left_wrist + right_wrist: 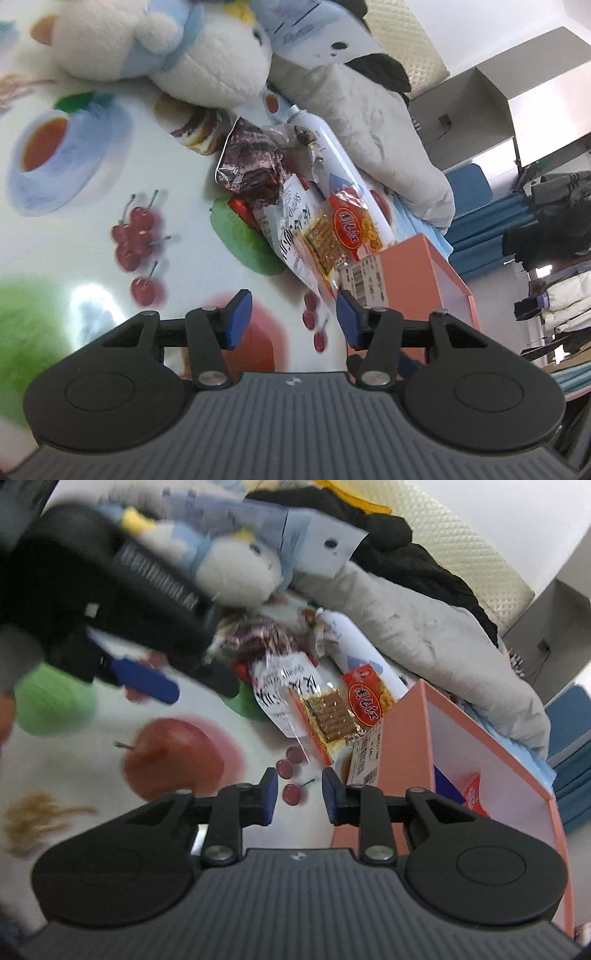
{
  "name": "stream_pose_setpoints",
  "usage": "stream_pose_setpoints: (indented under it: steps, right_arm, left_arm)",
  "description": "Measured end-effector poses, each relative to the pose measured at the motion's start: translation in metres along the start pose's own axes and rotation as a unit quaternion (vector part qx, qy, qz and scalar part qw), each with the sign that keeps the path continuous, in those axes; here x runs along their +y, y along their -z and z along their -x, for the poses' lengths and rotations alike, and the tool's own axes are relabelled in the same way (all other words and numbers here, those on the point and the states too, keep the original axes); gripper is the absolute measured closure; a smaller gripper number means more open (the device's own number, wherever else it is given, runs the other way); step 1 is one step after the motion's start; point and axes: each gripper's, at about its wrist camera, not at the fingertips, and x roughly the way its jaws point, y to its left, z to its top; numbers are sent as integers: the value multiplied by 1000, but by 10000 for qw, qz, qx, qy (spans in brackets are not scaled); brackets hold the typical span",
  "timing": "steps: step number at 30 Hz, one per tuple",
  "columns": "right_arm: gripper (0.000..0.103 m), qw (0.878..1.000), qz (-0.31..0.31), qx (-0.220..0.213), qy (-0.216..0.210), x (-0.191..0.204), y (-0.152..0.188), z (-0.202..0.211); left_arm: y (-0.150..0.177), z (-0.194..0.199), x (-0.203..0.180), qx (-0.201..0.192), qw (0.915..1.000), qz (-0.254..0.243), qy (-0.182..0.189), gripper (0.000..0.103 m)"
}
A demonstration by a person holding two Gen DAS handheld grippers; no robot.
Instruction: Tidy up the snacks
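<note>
both grippers hang parted and empty, the right gripper (300, 794) just short of the cracker packet (332, 716) lying against the pink box (406, 731). i'd pinch its near sealed edge, then lift it clear of the white bag (284, 690) beyond.

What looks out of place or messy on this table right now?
The snack packets lie in a jumbled, overlapping heap beside the orange box rather than inside it. A white spray can lies on its side among them, and plush toys crowd the same corner. Nothing appears spilled.
</note>
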Motion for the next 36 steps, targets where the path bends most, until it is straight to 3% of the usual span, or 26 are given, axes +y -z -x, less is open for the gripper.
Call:
stream_pose_setpoints:
  steps: [8,16,19,21,22,26,36]
  right_arm:
    - [79,9989,126,289,349,15,-15,-37]
    - [80,9953,304,424,817,20,-10,-68]
    - [80,9945,393,378,892,17,-12,-75]
    - [92,9951,300,407,850,13,-13,-76]
    - [93,9960,192,432,753,10,-14,-77]
    - [97,9974,41,386,606,6,-17,-75]
    - [100,9986,-146,288,416,-3,-18,-48]
  left_arm:
    - [-30,-55,15,405,9982,253,361,46]
    - [-43,-88,14,604,9970,295,384,52]
    - [-46,-93,13,624,9970,254,379,59]
    - [-49,-95,12,633,9972,200,343,64]
    - [-50,-95,13,621,9973,211,334,67]
    - [-50,-97,19,649,9971,267,282,87]
    - [-42,-78,18,533,9980,338,80,95]
